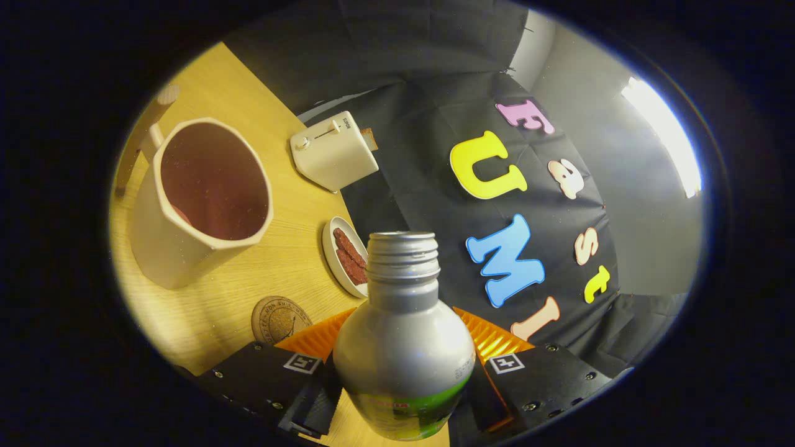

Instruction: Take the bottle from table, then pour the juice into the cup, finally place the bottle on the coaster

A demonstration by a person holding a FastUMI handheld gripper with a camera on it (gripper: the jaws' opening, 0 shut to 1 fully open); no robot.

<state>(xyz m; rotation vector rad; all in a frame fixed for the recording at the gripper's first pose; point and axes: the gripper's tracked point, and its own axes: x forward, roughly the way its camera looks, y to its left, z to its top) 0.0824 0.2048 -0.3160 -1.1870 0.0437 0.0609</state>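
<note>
Clamped by the tool [404,388] at its lower body: a silver metal bottle [404,335] with a green label band and an open threaded neck, both fingers pressing its sides, cap off and mouth bare. Held off the pale wooden surface [261,273] and tipped relative to it, judging by the slanted scene, mouth pointing past the small white dish [331,248] of reddish-brown pieces toward the booth wall, not yet over the cup. Beyond the fingers and off to one side: a large cream faceted cup [199,205] with a dark reddish inside, standing upright with its handle turned away, mouth wide open to receive the juice. Between cup and tool, close to the fingers: a round brown cork coaster [279,318], lying bare, presumably kept free as the bottle's last resting place. Farther back, near the wall: a cream toaster [334,151] with a slice showing at its slot. Likely stage: bottle lifted, pour still ahead; swing toward the cup needed before tilting further. No juice visible in the air.
</note>
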